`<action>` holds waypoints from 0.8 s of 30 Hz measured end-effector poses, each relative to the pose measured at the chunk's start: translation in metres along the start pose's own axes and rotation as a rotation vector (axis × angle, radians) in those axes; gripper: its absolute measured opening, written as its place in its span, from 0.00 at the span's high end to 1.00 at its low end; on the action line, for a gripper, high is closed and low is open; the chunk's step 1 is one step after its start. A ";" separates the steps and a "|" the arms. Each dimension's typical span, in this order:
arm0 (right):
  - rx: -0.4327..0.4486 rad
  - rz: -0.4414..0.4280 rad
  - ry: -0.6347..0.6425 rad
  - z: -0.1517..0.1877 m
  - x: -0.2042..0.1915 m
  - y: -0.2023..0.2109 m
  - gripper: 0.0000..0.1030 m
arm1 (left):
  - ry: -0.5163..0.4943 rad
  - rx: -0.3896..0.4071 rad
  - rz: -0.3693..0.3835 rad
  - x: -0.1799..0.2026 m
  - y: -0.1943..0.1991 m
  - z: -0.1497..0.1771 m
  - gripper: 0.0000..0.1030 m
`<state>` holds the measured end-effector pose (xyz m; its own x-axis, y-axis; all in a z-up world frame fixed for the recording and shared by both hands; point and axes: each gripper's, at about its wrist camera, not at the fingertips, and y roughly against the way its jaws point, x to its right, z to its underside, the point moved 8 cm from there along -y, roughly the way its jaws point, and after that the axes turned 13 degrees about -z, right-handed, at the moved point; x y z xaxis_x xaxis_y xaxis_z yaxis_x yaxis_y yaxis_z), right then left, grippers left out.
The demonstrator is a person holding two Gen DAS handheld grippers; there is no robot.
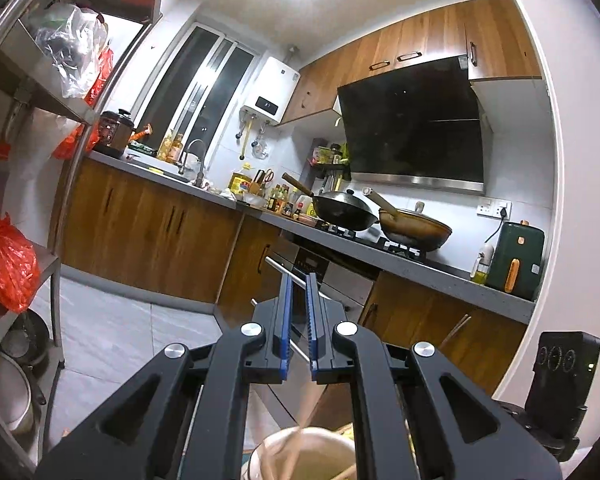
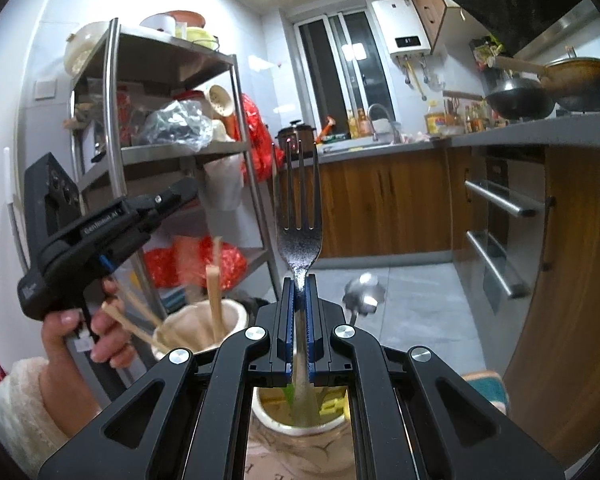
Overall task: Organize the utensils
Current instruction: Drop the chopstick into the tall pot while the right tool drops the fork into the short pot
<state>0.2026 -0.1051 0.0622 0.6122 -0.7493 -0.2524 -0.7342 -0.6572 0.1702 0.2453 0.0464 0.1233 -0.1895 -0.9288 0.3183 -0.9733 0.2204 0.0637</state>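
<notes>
The right gripper point(image 2: 300, 280) pinches the fork point(image 2: 299, 216) upright, tines up, over a cup point(image 2: 300, 440), likely to drop it handle-first, while the left gripper point(image 1: 299, 280) pinches a metal chopstick point(image 1: 278, 266) above the chopstick cup point(image 1: 300, 452).

A dark steel wok point(image 1: 342, 212) with a wooden handle sits on the gas hob beside a brown wok point(image 1: 416, 232), both under a black slanted range hood point(image 1: 412, 128). Far right on the grey counter point(image 1: 420, 272) stands a green air fryer point(image 1: 518, 258). A white wall water heater point(image 1: 270, 92) hangs near the window point(image 1: 204, 80). On the left, a steel shelf rack point(image 2: 116, 152) carries red plastic bags point(image 1: 4, 260).
</notes>
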 end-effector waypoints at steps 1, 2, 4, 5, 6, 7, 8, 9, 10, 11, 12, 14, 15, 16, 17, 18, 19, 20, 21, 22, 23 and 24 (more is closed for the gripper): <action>-0.007 -0.003 -0.001 0.003 0.000 -0.001 0.94 | -0.004 -0.002 0.001 -0.001 0.002 0.001 0.94; -0.015 -0.007 0.000 0.005 -0.001 -0.002 0.94 | -0.012 0.001 -0.008 -0.002 0.005 0.002 0.94; -0.030 -0.011 0.000 0.011 -0.001 -0.004 0.94 | -0.025 -0.001 -0.013 -0.005 0.009 0.004 0.94; -0.039 -0.011 -0.003 0.014 -0.001 -0.006 0.94 | -0.025 0.000 -0.019 -0.006 0.011 0.004 0.94; -0.052 -0.014 -0.009 0.017 0.000 -0.008 0.94 | -0.028 -0.002 -0.024 -0.008 0.012 0.005 0.94; -0.060 -0.013 -0.014 0.019 0.000 -0.010 0.94 | -0.033 -0.007 -0.029 -0.009 0.013 0.005 0.94; -0.068 -0.007 -0.020 0.021 0.002 -0.012 0.94 | -0.037 -0.009 -0.033 -0.010 0.013 0.006 0.94; -0.077 -0.003 -0.026 0.023 0.003 -0.014 0.93 | -0.042 -0.012 -0.038 -0.011 0.014 0.006 0.94; -0.090 0.000 -0.033 0.024 0.004 -0.016 0.90 | -0.050 -0.015 -0.046 -0.012 0.014 0.006 0.94; -0.097 0.001 -0.036 0.025 0.005 -0.016 0.84 | -0.056 -0.016 -0.050 -0.012 0.015 0.005 0.94; -0.092 0.003 -0.035 0.024 0.005 -0.016 0.78 | -0.064 -0.017 -0.056 -0.012 0.015 0.005 0.94; -0.077 0.001 -0.037 0.021 0.004 -0.011 0.74 | -0.073 -0.020 -0.064 -0.013 0.019 0.003 0.94; -0.075 0.004 -0.036 0.019 0.003 -0.009 0.74 | -0.077 -0.021 -0.068 -0.012 0.020 0.002 0.94; -0.072 0.011 -0.032 0.018 0.003 -0.007 0.74 | -0.082 -0.022 -0.074 -0.013 0.022 0.002 0.94; -0.070 0.024 -0.034 0.017 0.002 -0.002 0.74 | -0.088 -0.027 -0.080 -0.013 0.025 0.002 0.94; -0.070 0.027 -0.039 0.015 0.001 0.003 0.74 | -0.096 -0.035 -0.086 -0.013 0.028 0.001 0.93; -0.069 0.028 -0.040 0.014 0.000 0.007 0.74 | -0.118 -0.044 -0.099 -0.012 0.033 0.002 0.93; -0.065 0.037 -0.032 0.013 -0.003 0.015 0.73 | -0.132 -0.044 -0.107 -0.013 0.037 0.002 0.94; -0.058 0.050 -0.021 0.012 -0.005 0.022 0.71 | -0.148 -0.043 -0.113 -0.014 0.046 0.004 0.93; -0.052 0.063 -0.013 0.014 -0.008 0.032 0.70 | -0.155 -0.047 -0.117 -0.015 0.053 0.006 0.93; -0.052 0.070 -0.015 0.018 -0.009 0.039 0.68 | -0.161 -0.054 -0.130 -0.017 0.059 0.010 0.93; -0.057 0.073 -0.020 0.021 -0.010 0.043 0.66 | -0.167 -0.067 -0.144 -0.020 0.066 0.015 0.92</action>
<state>0.1585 -0.1236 0.0517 0.5512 -0.7942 -0.2559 -0.7586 -0.6047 0.2427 0.1828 0.0753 0.1063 -0.0736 -0.9873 0.1408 -0.9822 0.0962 0.1613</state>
